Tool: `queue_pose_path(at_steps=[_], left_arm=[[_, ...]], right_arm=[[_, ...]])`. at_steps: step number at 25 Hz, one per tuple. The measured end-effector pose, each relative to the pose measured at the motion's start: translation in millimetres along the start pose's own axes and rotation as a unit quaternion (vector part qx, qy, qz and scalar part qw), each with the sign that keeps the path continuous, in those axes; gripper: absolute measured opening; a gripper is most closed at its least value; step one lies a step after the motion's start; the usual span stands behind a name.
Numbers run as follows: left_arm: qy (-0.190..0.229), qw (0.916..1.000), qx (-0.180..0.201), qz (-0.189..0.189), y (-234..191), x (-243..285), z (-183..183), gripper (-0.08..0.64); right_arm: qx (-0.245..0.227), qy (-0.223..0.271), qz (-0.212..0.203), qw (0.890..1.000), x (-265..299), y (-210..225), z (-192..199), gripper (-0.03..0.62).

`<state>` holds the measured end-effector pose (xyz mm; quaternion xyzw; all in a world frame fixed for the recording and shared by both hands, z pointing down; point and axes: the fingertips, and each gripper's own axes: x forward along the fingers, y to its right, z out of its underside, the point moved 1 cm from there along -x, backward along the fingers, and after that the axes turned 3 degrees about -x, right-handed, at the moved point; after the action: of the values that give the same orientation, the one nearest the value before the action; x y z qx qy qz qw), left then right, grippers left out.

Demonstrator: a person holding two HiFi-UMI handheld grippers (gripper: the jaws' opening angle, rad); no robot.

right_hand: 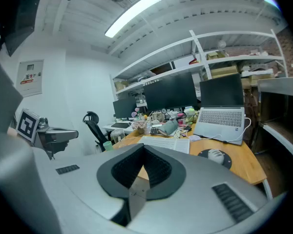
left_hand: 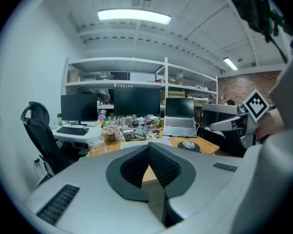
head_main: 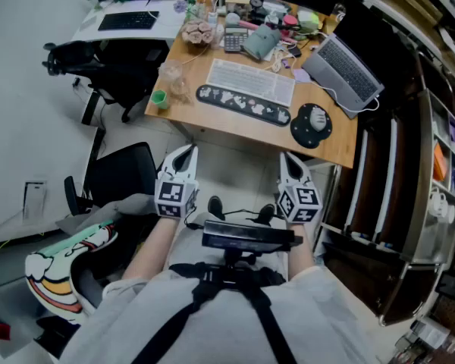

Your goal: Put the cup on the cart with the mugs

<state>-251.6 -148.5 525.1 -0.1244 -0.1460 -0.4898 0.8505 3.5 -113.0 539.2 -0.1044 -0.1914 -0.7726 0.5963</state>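
A small green cup point(head_main: 160, 98) stands on the near left corner of the wooden desk point(head_main: 220, 123); it also shows in the right gripper view point(right_hand: 107, 145). A clear plastic cup point(head_main: 172, 79) stands just behind it. A metal cart point(head_main: 428, 203) with shelves stands at the far right, with a white mug-like thing point(head_main: 438, 202) on it. My left gripper point(head_main: 185, 154) and right gripper point(head_main: 288, 161) are held close to my body, short of the desk, both shut and holding nothing. Their jaws meet in the left gripper view point(left_hand: 149, 150) and the right gripper view point(right_hand: 142, 149).
On the desk lie a keyboard point(head_main: 249, 78) with a wrist rest, a mouse on a round pad point(head_main: 312, 123), a laptop point(head_main: 345, 70) and clutter at the back. A black office chair point(head_main: 98, 63) stands left of the desk, another chair point(head_main: 121, 174) beside my left leg.
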Motion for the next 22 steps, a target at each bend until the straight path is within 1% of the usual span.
queue_pose_path(at_steps=[4,9,11,14,17,22], left_arm=[[0.003,0.9999,0.008,0.011,-18,-3,0,0.004],[0.007,0.9999,0.001,0.008,-34,-7,2,0.005],[0.01,0.9999,-0.004,0.0,-39,-8,3,0.005],[0.022,0.9997,0.003,-0.013,-47,-8,4,0.005],[0.031,0.9988,-0.004,-0.038,-50,-8,0,0.003],[0.035,0.9965,-0.012,-0.074,-60,-2,2,0.004]], right_arm=[[0.009,0.017,-0.013,1.0,8,-35,-7,0.008],[-0.011,0.017,-0.044,0.999,24,-70,-16,0.008],[-0.019,0.014,-0.057,0.998,29,-75,-20,0.008],[-0.034,0.006,-0.077,0.996,39,-78,-24,0.007],[-0.047,-0.005,-0.098,0.994,48,-73,-26,0.008],[-0.06,-0.002,-0.134,0.989,58,-67,-37,0.008]])
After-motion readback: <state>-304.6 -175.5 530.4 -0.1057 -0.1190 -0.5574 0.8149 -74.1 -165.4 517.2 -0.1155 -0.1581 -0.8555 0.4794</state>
